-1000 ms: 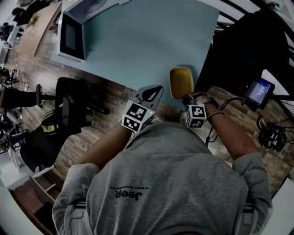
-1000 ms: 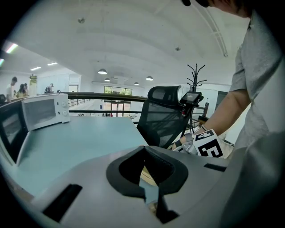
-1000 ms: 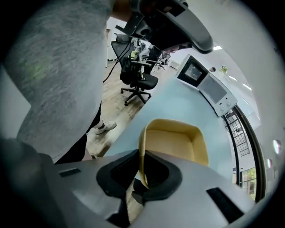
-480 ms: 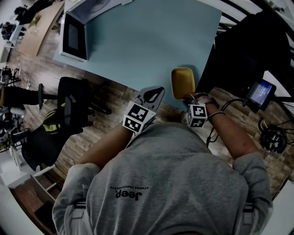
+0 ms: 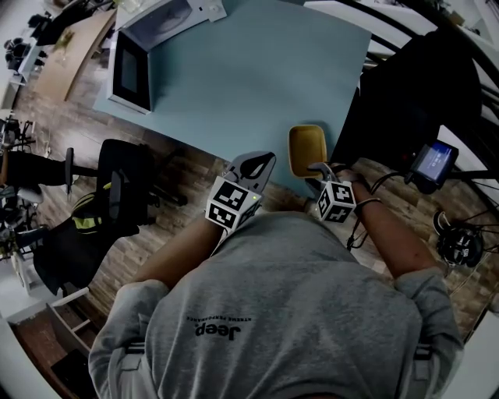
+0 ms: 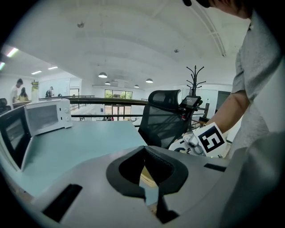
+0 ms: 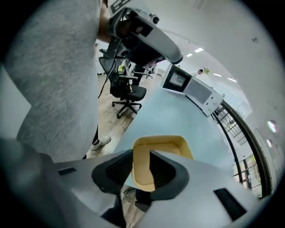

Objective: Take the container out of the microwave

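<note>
Opening just now, R gripper (image 7: 141, 169) fingers — container (image 7: 164, 144) under gap, ungripped; L gripper (image 6: 150, 195) fingers clenched, empty.

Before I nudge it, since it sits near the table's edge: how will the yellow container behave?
The yellow container looks shallow and empty, so probably light. Its moulded walls suggest stiff plastic. Low and flat-bottomed on the smooth table, it should slide rather than tip or roll.

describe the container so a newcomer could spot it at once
Find the big pale blue table. At its near edge, far from the white microwave at the far corner, sits the container. It is the only yellow thing there: a shallow, open, rounded-rectangle tub.
</note>
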Demonstrator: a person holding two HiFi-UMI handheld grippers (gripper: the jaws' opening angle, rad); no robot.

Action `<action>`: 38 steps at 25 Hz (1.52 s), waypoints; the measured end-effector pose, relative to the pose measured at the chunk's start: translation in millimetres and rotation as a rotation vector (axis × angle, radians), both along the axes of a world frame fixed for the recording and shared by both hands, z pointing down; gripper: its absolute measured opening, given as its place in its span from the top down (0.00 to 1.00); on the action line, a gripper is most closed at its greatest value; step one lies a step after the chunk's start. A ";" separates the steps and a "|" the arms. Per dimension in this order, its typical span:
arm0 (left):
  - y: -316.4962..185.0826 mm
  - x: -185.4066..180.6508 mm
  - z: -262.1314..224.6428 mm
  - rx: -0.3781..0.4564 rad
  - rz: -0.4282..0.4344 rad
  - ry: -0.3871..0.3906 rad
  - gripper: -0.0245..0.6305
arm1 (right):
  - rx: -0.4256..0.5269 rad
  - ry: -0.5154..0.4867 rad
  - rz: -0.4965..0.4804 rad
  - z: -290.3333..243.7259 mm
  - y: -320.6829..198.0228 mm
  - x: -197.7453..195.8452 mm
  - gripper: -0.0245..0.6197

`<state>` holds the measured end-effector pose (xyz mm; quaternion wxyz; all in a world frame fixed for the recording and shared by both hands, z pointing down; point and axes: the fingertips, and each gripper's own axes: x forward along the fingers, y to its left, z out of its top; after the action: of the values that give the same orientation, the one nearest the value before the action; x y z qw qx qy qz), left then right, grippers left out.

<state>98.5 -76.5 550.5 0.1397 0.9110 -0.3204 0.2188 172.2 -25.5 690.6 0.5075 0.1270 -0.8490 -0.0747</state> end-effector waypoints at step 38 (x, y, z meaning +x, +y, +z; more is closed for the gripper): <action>-36.3 -108.8 -182.3 0.332 -0.247 0.226 0.94 | 0.101 -0.847 0.290 -319.5 -89.3 -17.6 0.93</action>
<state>-10.3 -112.7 368.3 0.0488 0.8940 -0.4435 0.0410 154.6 -114.9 371.1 0.1137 0.2886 -0.9506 0.0145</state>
